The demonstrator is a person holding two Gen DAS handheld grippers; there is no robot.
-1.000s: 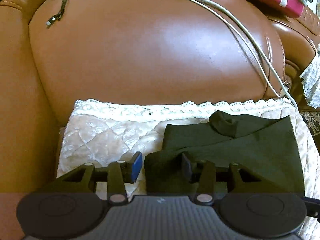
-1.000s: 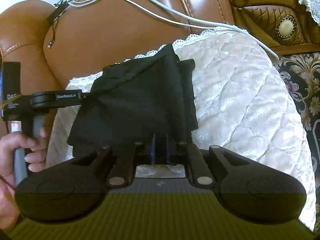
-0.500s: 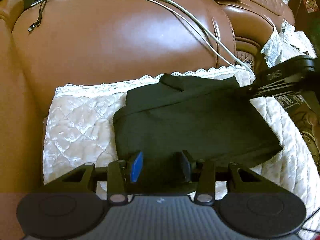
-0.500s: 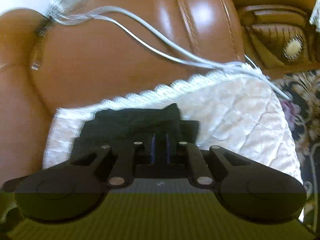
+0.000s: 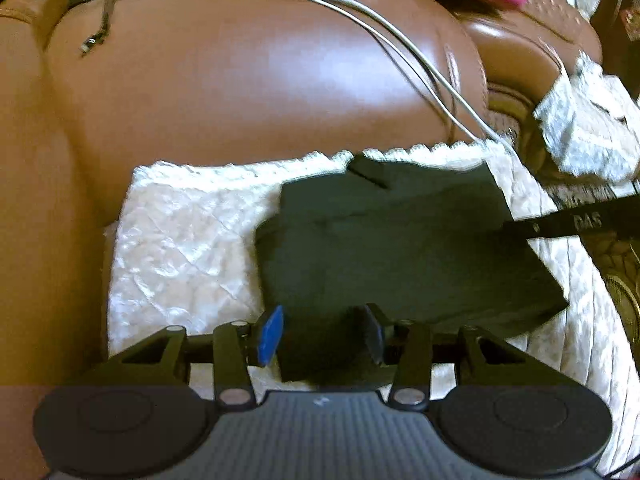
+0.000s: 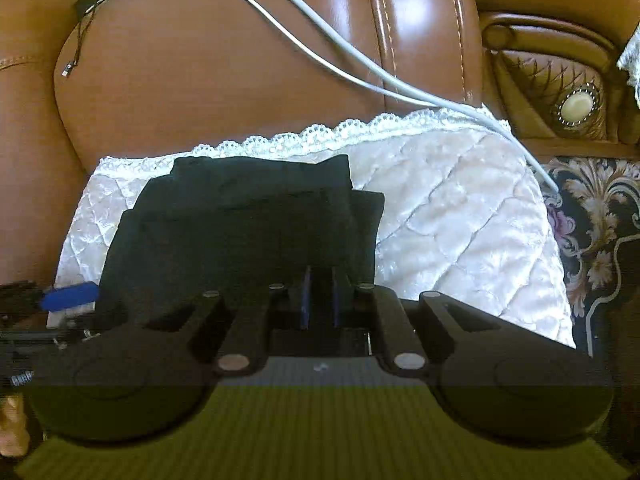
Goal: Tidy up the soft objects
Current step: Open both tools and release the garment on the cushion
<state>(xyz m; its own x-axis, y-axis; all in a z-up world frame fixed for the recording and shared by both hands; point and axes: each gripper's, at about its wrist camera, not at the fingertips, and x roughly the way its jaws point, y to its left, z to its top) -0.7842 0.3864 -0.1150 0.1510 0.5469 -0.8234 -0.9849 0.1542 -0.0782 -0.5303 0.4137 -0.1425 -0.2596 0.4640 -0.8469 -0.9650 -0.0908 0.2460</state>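
A dark folded cloth (image 5: 400, 248) lies on the white quilted seat pad (image 5: 180, 248) of a brown leather sofa. My left gripper (image 5: 322, 336) is open at the cloth's near left corner, and that corner lies between its blue-padded fingers (image 5: 272, 334). In the right wrist view the same cloth (image 6: 248, 220) spreads flat in front of my right gripper (image 6: 320, 298), which is shut on its near edge. The right gripper's black body (image 5: 576, 222) shows at the right of the left wrist view. The left gripper's blue pad (image 6: 70, 298) shows at the far left of the right wrist view.
White cables (image 6: 320, 52) trail down the sofa backrest (image 5: 248, 80) to the pad's right corner. A lace cover (image 5: 584, 128) and a carved armrest (image 6: 560, 96) stand at the right. A patterned dark rug (image 6: 596, 220) lies beyond the seat's right edge.
The right gripper has lowered the raised cloth so that it lies flat on the pad. The left gripper has drawn back toward the cloth's near left corner, still open.
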